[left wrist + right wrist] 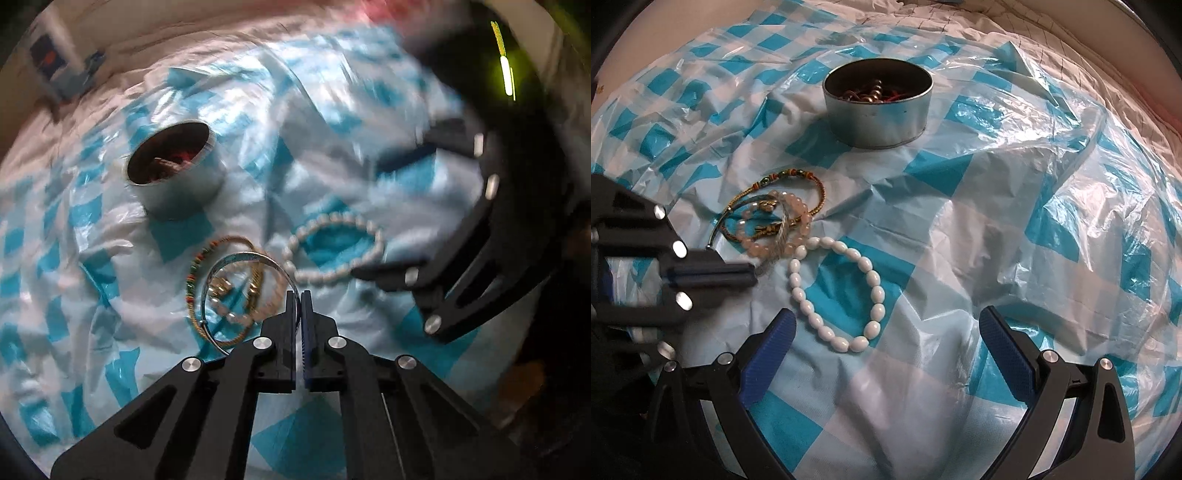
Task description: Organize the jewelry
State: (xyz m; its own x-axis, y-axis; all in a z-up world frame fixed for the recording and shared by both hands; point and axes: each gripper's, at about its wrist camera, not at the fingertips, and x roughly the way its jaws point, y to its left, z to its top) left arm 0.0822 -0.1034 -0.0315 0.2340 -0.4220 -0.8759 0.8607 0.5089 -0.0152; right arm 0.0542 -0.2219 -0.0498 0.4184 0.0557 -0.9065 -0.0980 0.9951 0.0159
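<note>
We see a bed [1071, 33] under a pale quilted cover, and over it a crinkled plastic sheet [1015, 206] checked in blue and white. Toward the sheet's far edge stands a round metal tin [879, 122], open, with beads and red cord inside. Nearer us, toward the left edge, we find a small heap of bangles [775, 218]: a gold one with coloured beads, a pink beaded one and a thin silver band, overlapping. Just beside the heap, touching the pink beads, a white bead bracelet [836, 295] lies flat as an open loop on the sheet
</note>
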